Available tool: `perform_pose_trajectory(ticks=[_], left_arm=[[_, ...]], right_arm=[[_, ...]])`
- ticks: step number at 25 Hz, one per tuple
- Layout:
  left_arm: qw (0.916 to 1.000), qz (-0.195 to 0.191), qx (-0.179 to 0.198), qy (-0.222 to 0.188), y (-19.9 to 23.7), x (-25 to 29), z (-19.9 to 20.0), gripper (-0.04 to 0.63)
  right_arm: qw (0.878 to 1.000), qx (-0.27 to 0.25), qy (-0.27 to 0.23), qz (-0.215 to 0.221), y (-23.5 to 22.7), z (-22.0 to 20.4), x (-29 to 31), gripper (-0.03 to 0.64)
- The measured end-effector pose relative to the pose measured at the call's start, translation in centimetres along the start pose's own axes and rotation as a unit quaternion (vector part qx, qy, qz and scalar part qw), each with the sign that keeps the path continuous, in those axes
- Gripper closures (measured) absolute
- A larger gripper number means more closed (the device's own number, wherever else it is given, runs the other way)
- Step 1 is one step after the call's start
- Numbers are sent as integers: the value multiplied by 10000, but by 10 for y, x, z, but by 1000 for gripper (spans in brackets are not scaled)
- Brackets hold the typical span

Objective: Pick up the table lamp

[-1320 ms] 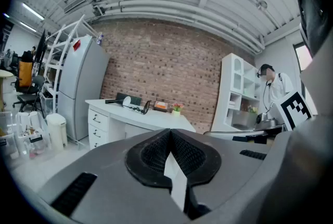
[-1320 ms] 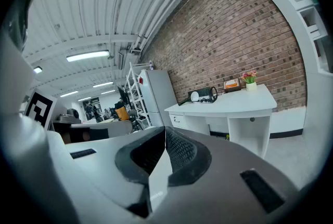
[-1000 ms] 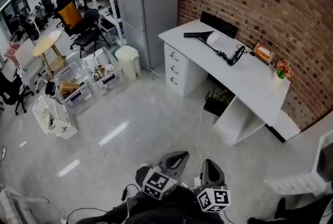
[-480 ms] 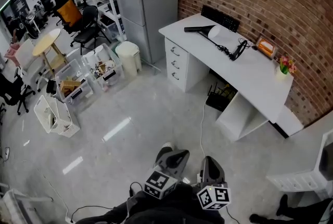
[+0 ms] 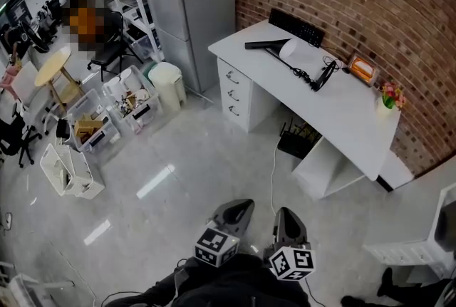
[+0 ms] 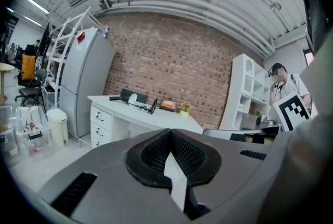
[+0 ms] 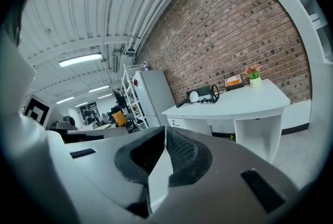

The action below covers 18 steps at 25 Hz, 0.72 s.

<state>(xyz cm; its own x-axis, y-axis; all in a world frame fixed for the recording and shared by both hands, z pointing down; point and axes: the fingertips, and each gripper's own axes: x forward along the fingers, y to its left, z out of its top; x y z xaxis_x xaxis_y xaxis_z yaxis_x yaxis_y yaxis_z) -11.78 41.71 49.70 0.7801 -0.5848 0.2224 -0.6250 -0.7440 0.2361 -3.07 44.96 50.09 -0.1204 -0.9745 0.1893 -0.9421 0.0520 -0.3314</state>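
Head view: the table lamp point(image 5: 293, 51) lies folded on the white table point(image 5: 349, 110), at its drawer end by the back edge. Its long axis runs along the table's length. The left gripper point(image 5: 238, 209) and right gripper point(image 5: 286, 217) are both well apart from the table, pointing towards it. I judge the right one marginally nearer.

Left gripper view: fingers point(image 6: 151, 151) clenched, nothing between them. The lamp point(image 6: 136, 100) is far ahead on the table.

Right gripper view: fingers point(image 7: 179, 150) clenched on nothing. The lamp point(image 7: 200, 96) is far ahead at the table's drawer end.
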Motion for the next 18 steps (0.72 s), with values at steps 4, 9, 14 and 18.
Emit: perform_pose_trajectory(ticks=[4,9,14,18], left_arm=[[9999,12,-74,-74,27,25,21,588],[10000,76,-10,-60,64,54,40,588],[9999,92,31,-29,97,85,58,588],[10000,30,-1,79,115,106,68,588]], right_arm=[[10000,-67,-52,25,-3,18,39,601],[9997,-165,-162,39,-5,40,84,601],[9996,-179,-214,-73,-12,53,123,601],[9996,-197,-162,-154,-17,59,147,601]])
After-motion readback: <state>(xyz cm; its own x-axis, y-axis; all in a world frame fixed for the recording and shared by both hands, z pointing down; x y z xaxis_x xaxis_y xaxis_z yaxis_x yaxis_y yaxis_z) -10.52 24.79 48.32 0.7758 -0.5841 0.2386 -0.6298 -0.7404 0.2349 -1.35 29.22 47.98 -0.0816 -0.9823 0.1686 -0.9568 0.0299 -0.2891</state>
